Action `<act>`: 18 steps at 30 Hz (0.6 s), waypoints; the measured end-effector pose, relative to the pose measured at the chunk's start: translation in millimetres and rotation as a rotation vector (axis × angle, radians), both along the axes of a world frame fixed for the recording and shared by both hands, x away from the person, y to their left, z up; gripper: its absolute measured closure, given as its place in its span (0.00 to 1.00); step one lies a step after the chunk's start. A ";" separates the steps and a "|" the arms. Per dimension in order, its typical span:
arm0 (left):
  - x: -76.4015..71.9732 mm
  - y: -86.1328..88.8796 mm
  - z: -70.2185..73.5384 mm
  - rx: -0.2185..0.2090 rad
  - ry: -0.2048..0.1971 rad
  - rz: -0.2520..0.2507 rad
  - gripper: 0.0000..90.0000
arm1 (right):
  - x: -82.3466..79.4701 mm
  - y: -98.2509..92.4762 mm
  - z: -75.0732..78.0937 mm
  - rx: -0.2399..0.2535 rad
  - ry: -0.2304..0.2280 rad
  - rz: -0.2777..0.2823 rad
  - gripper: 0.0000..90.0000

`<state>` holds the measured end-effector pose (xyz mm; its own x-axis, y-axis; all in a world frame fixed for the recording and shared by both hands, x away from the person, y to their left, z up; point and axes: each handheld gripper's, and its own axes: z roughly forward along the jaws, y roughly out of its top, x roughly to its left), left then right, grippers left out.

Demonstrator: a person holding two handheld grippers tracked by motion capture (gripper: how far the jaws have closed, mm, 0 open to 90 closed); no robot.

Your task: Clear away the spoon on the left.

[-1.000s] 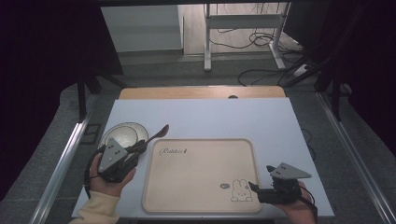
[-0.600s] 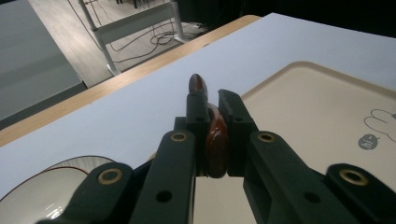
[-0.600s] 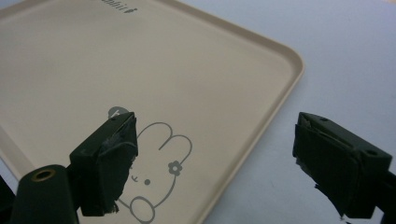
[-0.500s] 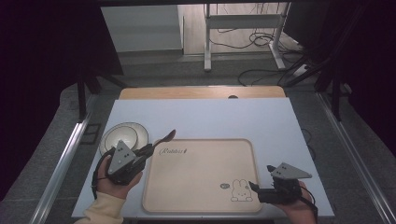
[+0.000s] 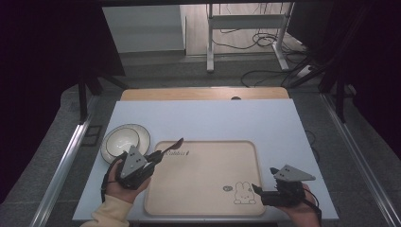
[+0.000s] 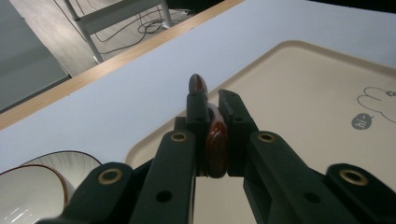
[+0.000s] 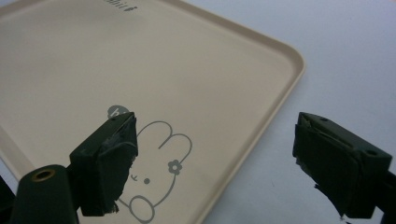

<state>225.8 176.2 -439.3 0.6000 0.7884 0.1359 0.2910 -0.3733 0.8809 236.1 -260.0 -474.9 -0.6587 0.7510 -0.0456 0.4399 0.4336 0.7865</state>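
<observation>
A beige tray [image 5: 208, 189] printed with a rabbit [image 5: 245, 194] lies at the white table's [image 5: 246, 118] near edge; a white bowl [image 5: 125, 141] sits at its left edge

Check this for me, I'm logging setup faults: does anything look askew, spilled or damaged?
Nothing is spilled or broken. The tray lies flat and bare, and the bowl sits upright beside it. The only wear: the right gripper has ragged, frayed pads. The left gripper grips a brown spoon.

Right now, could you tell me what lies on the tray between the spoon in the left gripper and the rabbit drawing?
Nothing: in the high view the tray is bare between the spoon and the rabbit drawing.
</observation>
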 end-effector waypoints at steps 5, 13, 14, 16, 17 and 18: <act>1.2 -5.0 -4.3 0.007 0.011 -0.009 0.94 | -0.2 -0.3 0.0 -0.001 0.000 -0.002 0.16; 3.0 -10.3 -12.6 0.045 0.031 -0.025 0.94 | 0.1 -0.4 -0.2 -0.005 0.000 -0.001 0.16; 3.0 -10.9 -13.3 0.050 0.033 -0.028 0.94 | 0.1 -0.4 -0.2 -0.005 0.000 -0.001 0.16; 2.6 -13.3 -15.7 0.065 0.040 -0.035 0.94 | 0.1 -0.5 -0.2 -0.005 0.001 -0.002 0.16; 2.4 -14.2 -16.7 0.069 0.041 -0.036 0.94 | 0.1 -0.5 -0.3 -0.006 0.001 -0.002 0.16; 2.3 -15.2 -18.2 0.081 0.042 -0.041 0.94 | 0.1 -0.5 -0.3 -0.006 0.002 -0.002 0.16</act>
